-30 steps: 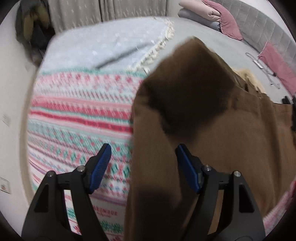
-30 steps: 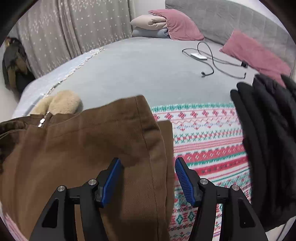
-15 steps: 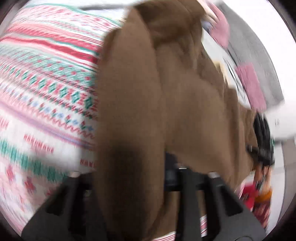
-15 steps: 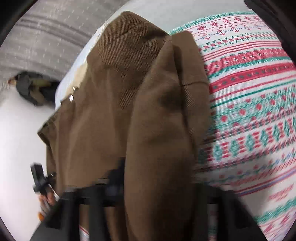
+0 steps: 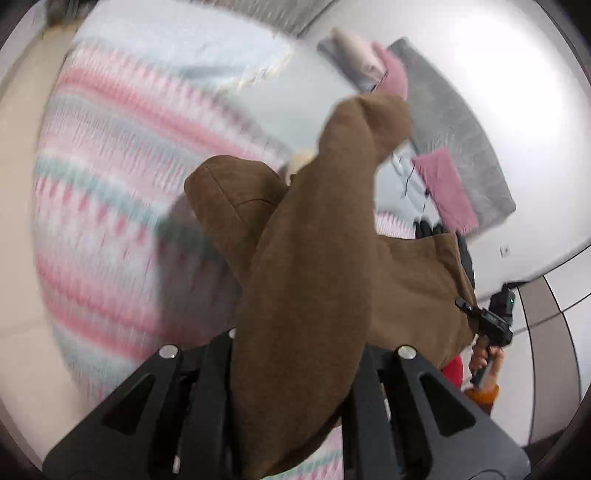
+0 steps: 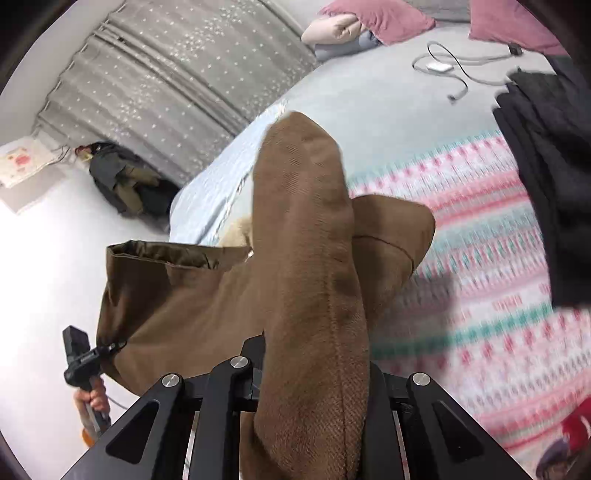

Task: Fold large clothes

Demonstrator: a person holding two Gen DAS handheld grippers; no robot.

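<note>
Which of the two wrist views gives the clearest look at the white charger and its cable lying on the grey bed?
The right wrist view: the charger and cable lie sharp and unobstructed. The left wrist view shows only a blurred scrap of cable beside the brown jacket.

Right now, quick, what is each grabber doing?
Left gripper: jaws closing, clamped on a fold of the brown corduroy jacket.
Right gripper: jaws closing, clamped on another fold of the same jacket.

Each camera sits on its own gripper, looking steeply down along the fingers, right up against the brown jacket. Both views share that jacket, the patterned blanket and the pink pillows beyond.
</note>
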